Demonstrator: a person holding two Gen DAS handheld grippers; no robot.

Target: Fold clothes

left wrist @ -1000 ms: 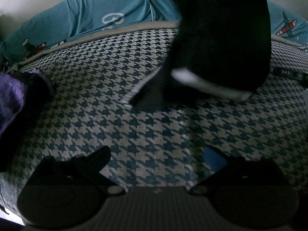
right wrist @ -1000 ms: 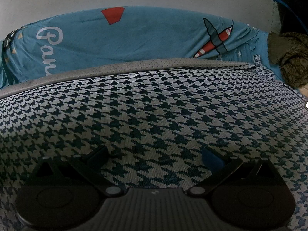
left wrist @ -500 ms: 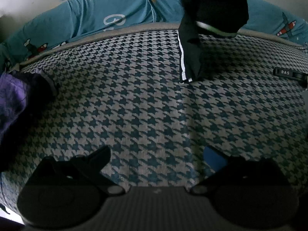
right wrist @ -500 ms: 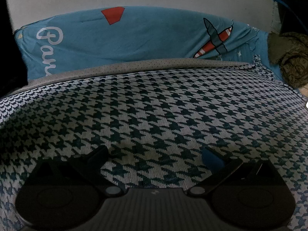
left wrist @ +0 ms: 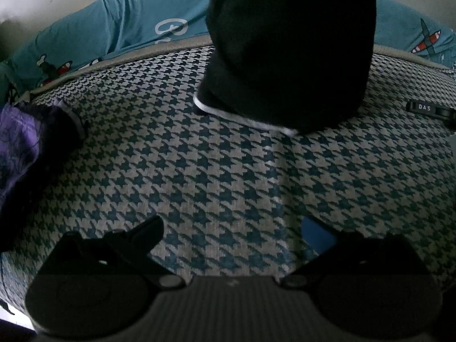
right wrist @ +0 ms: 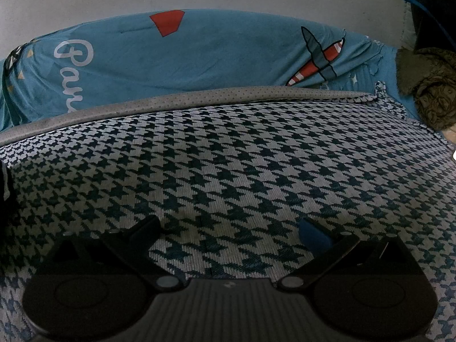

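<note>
The black garment with a white-trimmed hem hangs from above the frame, its lower edge just meeting the far middle of the houndstooth blanket; what holds it up is out of view. Neither tool has it: the left gripper sits near the blanket's front edge with its jaws spread wide and empty, and the right gripper is likewise spread and empty over bare houndstooth to the garment's right. The likely failure is the cloth collapsing in a bunched heap on the blanket, hiding hems and corners so either gripper pinches several layers. A crumpled purple garment at the blanket's left edge could get snagged. The teal cartoon-print sheet lies beyond the blanket's far rim.
</note>
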